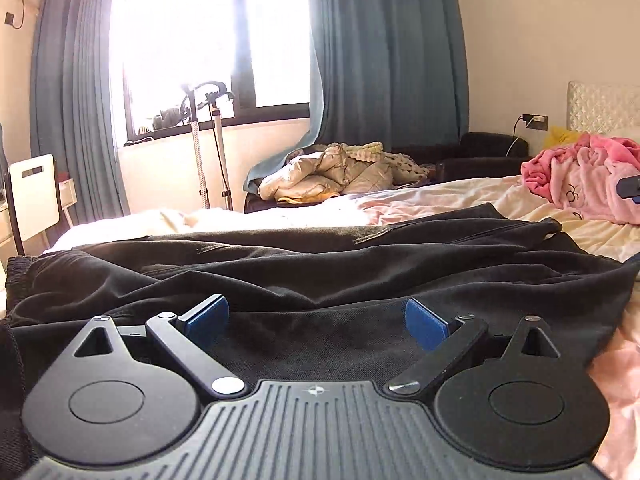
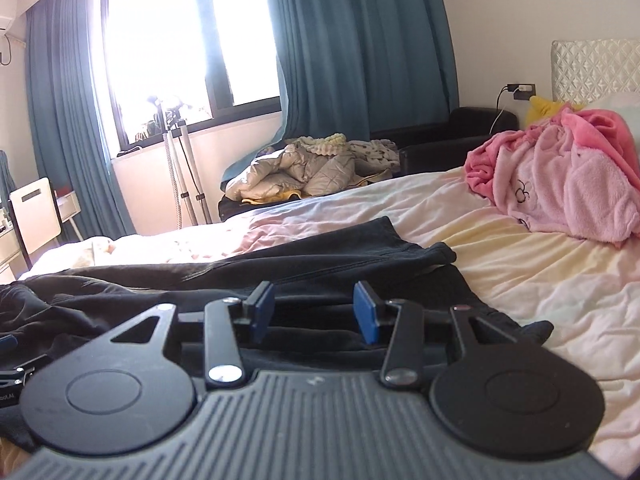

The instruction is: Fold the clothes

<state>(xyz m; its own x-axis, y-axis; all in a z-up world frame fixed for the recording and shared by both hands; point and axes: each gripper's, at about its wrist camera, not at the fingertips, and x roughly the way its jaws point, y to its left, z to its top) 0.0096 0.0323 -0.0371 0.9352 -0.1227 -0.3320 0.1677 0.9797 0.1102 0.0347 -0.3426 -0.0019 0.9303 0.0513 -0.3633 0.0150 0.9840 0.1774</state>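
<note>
- Teal curtains (image 1: 76,92) hang on either side of a bright window (image 1: 192,40) at the far wall; a white chair back (image 1: 34,196) stands at the left edge below them.
- Just right of the chair, a slim metal stand (image 1: 208,152) rises in front of the windowsill.
- Black trousers (image 1: 320,264) lie crumpled across the pale bed sheet (image 1: 448,196), filling the near part of the bed; their gathered waistband sits at the left in the left wrist view.
- Left gripper (image 1: 316,318) hangs low over the black cloth with its blue pads (image 1: 210,316) spread wide apart; nothing is between them and neither pad presses on the fabric.
- In the right wrist view the trousers (image 2: 280,276) run from the left edge to about the middle, one leg end reaching out onto the sheet (image 2: 520,280).
- Right gripper (image 2: 314,312) is over the trousers' right-hand part, its jaws partly apart with a clear gap; the cloth lies beneath the pads (image 2: 366,312), not pinched by them.
- Beyond the bed, a beige quilted heap (image 2: 304,172) rests on a dark low sofa (image 2: 460,128).
- Farther right, a pink fleece garment (image 2: 560,176) is piled on the sheet near the quilted headboard (image 2: 596,64), well apart from the trousers.
</note>
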